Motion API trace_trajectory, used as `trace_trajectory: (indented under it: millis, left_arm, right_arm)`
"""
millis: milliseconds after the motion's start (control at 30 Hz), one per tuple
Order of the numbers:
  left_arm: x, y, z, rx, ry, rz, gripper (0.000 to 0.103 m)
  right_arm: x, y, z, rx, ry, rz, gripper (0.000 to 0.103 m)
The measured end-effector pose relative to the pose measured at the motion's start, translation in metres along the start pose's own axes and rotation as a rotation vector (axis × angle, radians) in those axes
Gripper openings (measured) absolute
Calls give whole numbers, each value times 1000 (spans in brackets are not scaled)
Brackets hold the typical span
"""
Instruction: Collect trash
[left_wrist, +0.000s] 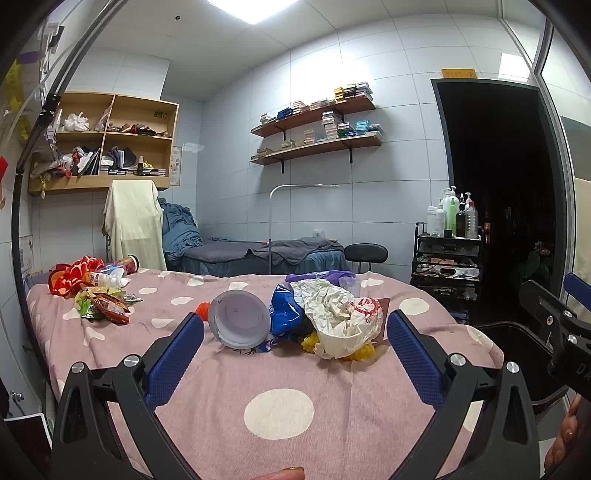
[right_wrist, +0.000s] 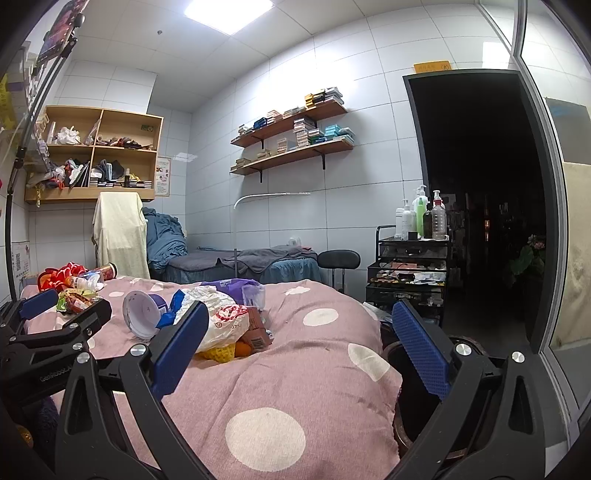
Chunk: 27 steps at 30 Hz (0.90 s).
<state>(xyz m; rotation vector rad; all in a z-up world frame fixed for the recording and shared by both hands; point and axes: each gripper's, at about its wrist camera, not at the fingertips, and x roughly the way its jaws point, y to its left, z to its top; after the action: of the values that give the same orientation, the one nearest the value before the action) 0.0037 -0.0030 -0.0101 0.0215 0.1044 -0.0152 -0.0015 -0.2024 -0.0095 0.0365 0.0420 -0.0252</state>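
Trash lies on a pink polka-dot bed cover (left_wrist: 221, 387). A near pile holds a tipped white cup (left_wrist: 238, 318), a blue wrapper (left_wrist: 284, 309), a crumpled white bag (left_wrist: 341, 317) and yellow netting (left_wrist: 360, 350). A far-left pile holds a red bag (left_wrist: 72, 278), a can (left_wrist: 125, 264) and snack wrappers (left_wrist: 105, 304). My left gripper (left_wrist: 295, 341) is open and empty, just short of the near pile. My right gripper (right_wrist: 299, 343) is open and empty, over the bed's right edge, with the pile (right_wrist: 218, 325) beside its left finger. A dark bin (right_wrist: 413, 387) sits at the bed's right side.
A black trolley (right_wrist: 410, 273) with bottles stands right of the bed by a dark doorway. A black stool (right_wrist: 338, 260) and a massage bed (right_wrist: 236, 264) stand behind. Wall shelves hang above.
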Motion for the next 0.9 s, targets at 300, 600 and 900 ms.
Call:
trace_trajectory:
  millis: [300,600,900]
  left_arm:
    - [-1,2,0,3,12,-3,98]
    - [9,4,-1,-7,69,-15,98]
    - [48,23,-8,-47,285,-88,98]
  right_arm:
    - [2,-2,-1,1,7,3,98]
    - [7,-1,-6,3,46,8,98]
    - [43,10,-13,-16,207,76,98]
